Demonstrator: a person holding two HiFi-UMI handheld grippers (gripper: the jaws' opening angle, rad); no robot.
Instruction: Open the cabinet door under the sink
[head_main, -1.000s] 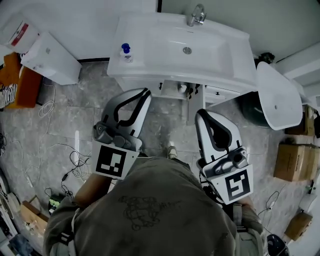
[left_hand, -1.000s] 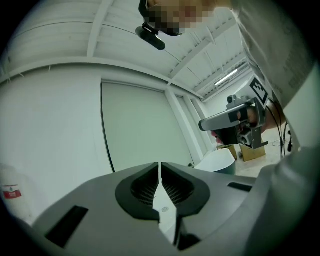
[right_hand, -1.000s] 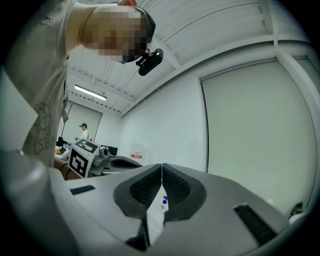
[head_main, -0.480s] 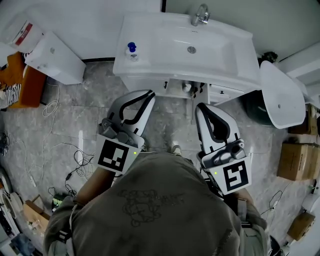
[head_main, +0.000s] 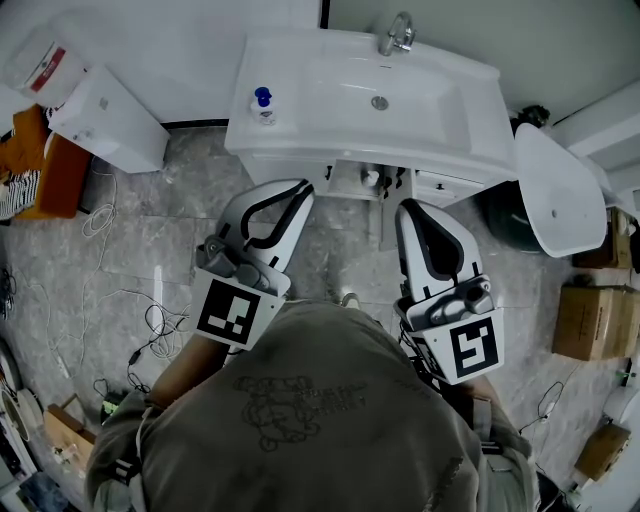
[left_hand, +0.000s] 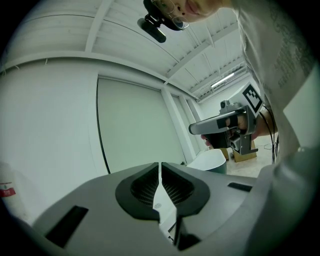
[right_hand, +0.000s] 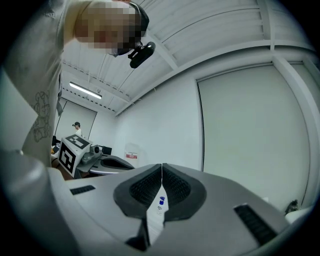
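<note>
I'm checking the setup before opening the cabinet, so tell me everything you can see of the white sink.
The sink is a white, glossy rectangular basin, ceramic by its look, seen from above against the wall. A metal tap stands at its back edge, and a round drain sits in the bowl. A small blue-capped bottle stands on its left ledge. It rests on the cabinet below.

White sink (head_main: 300, 105), blue-capped bottle (head_main: 262, 103), white cabinet (head_main: 440, 187), grey veined floor tiles (head_main: 150, 240), pale grey left gripper (head_main: 298, 186) and right gripper (head_main: 407, 207), black fingers (left_hand: 140, 190), black-and-white square markers (head_main: 234, 313), brown cardboard boxes (head_main: 590, 320), olive-grey shirt (head_main: 320, 420).
</note>
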